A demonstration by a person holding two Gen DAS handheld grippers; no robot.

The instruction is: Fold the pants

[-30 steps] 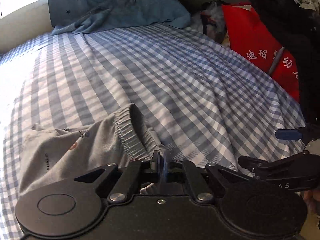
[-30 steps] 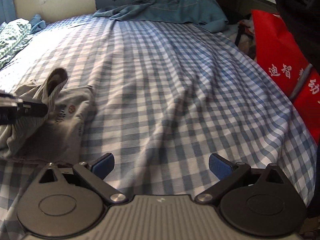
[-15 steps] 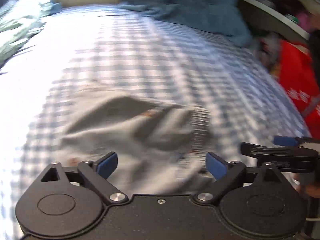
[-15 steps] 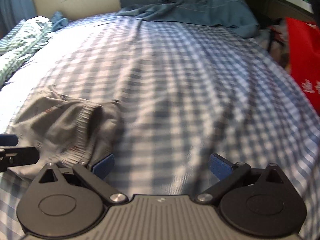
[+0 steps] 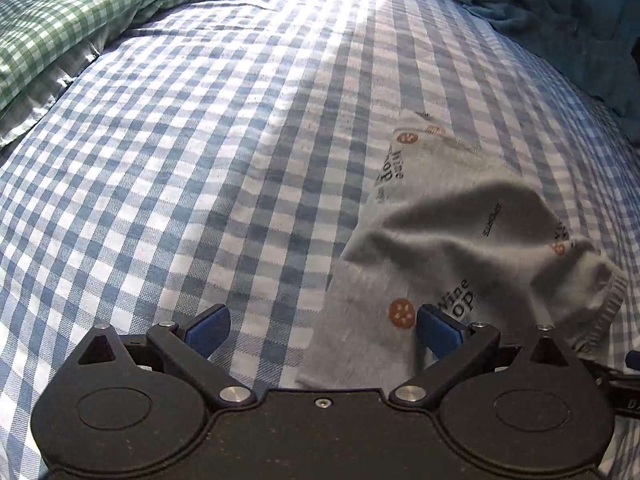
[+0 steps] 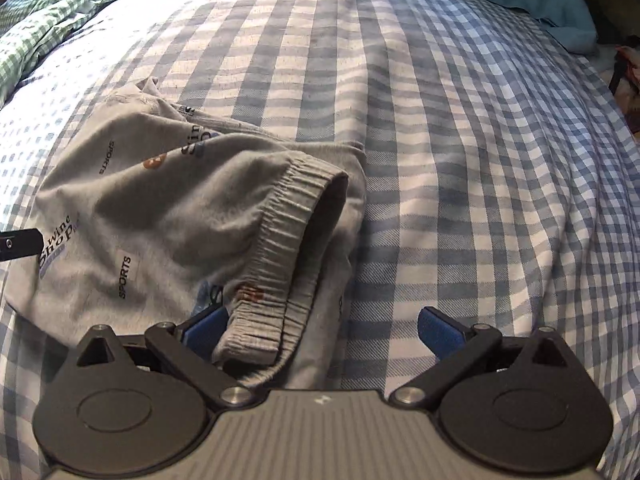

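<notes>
Left wrist view: left gripper (image 5: 322, 330), jaws just opened wide and gripping nothing, hangs over the checked bed (image 5: 180, 160); grey printed pants (image 5: 460, 240) lie crumpled to its right, near edge hidden behind it. Right wrist view: right gripper (image 6: 322, 332) spread apart, pants' ribbed waistband (image 6: 288, 216) between its fingers, unpinched.

Left gripper (image 5: 322, 326) — jaws spread wide, having just opened, pads clear of any cloth. Between them lies blue checked sheet (image 5: 200, 160) and the near edge of the grey pants (image 5: 460, 248), which bunch ahead of the right jaw. Green checked bedding (image 5: 60, 28) lies far ahead, left — teal cloth (image 5: 560, 8) far right.
</notes>
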